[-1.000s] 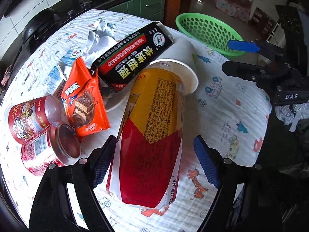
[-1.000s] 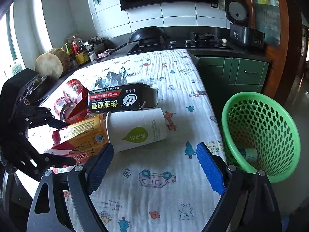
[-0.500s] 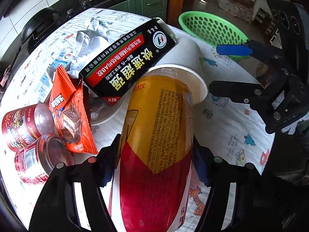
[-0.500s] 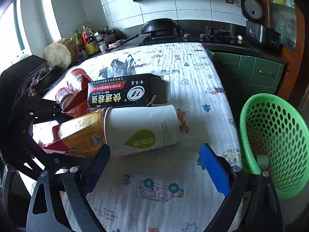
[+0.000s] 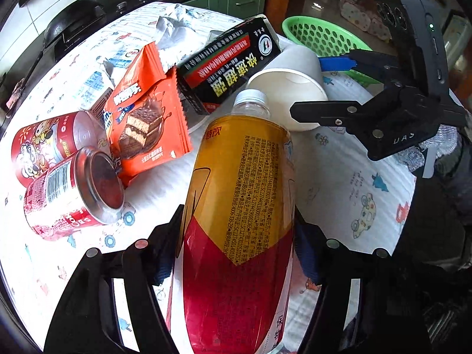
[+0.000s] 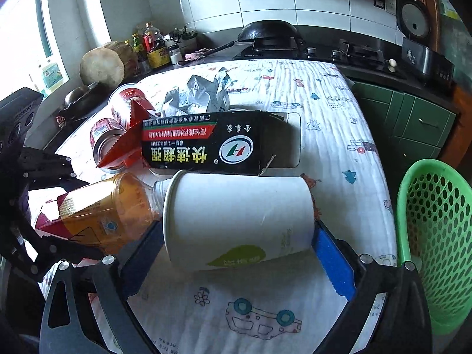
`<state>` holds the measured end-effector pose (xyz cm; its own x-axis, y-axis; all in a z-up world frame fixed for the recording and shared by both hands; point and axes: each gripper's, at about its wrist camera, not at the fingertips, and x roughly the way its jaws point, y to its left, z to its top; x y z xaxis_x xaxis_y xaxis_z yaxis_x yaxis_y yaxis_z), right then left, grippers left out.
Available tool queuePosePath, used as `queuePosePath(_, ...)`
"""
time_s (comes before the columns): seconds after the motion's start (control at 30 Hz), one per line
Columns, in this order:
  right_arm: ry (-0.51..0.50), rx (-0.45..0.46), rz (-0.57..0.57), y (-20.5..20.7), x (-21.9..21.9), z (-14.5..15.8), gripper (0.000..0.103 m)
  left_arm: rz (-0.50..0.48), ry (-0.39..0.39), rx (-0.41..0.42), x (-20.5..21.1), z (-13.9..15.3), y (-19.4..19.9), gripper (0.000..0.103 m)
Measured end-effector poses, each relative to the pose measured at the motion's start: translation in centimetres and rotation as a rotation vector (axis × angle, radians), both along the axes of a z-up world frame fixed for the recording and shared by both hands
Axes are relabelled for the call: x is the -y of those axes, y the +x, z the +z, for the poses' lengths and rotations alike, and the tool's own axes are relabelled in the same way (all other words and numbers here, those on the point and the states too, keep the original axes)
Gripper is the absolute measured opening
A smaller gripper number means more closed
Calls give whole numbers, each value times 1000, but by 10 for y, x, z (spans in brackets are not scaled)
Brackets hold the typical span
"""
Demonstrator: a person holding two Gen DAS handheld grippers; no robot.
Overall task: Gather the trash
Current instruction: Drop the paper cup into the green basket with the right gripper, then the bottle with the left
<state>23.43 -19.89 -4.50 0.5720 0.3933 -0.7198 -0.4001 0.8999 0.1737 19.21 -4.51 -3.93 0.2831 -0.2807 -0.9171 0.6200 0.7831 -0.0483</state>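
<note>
A yellow and red plastic bottle (image 5: 239, 215) lies on the table, its cap at the mouth of a white paper cup (image 5: 290, 88). My left gripper (image 5: 237, 250) is shut on the bottle's body. In the right wrist view the bottle (image 6: 103, 212) lies to the left, and the cup (image 6: 239, 218) lies on its side between the fingers of my right gripper (image 6: 236, 253), which stand at its two ends; whether they press on it I cannot tell. A green basket (image 6: 436, 236) stands to the right, off the table's edge.
A black carton (image 5: 230, 65), an orange snack wrapper (image 5: 144, 112), two red cans (image 5: 70, 191) and crumpled silver foil (image 5: 174, 29) lie on the patterned cloth (image 6: 324, 94). A stove with a wok (image 6: 265, 32) stands behind the table.
My left gripper has closed on the bottle. My right gripper has moved forward until its fingers stand at the cup's two ends.
</note>
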Motion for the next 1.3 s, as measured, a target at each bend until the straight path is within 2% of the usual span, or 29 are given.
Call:
queuePosePath(0.1, -4, -10, -16, 1, -1, -3, 82, 4, 4, -2, 1, 0, 1, 68)
queuePosePath(0.17, 1, -18, -23, 0, 0, -4, 82, -4, 15, 8, 6, 0, 1, 68)
queuePosePath(0.27, 9, -10, -36, -4, 5, 0, 82, -11, 23, 10, 11, -2, 3, 78)
queuePosePath(0.3, 15, -5, -42, -6, 7, 2, 82, -10, 27, 10, 13, -3, 2, 79)
queuePosePath(0.37, 30, 6, -57, -11, 15, 7, 81, -4, 29, 15, 16, -6, 2, 77)
queuePosePath(0.43, 35, 17, -83, -15, 27, 12, 81, 6, 28, 26, 17, -6, 2, 68)
queuePosePath(0.47, 38, 23, -96, -17, 33, 14, 81, 13, 16, 19, 17, -6, 2, 67)
queuePosePath(0.63, 54, 21, -216, -17, 86, 22, 65, 19, 13, 25, 23, -5, -4, 66)
queuePosePath(0.77, 77, -16, -294, -15, 120, 13, 65, 9, 2, 32, 30, -6, -11, 66)
queuePosePath(1.03, 114, -3, -394, -14, 162, 14, 64, -3, -52, 33, 43, 7, -16, 66)
queuePosePath(1.3, 13, -54, -579, 9, 233, 5, 65, -34, -149, 37, 64, 27, -16, 66)
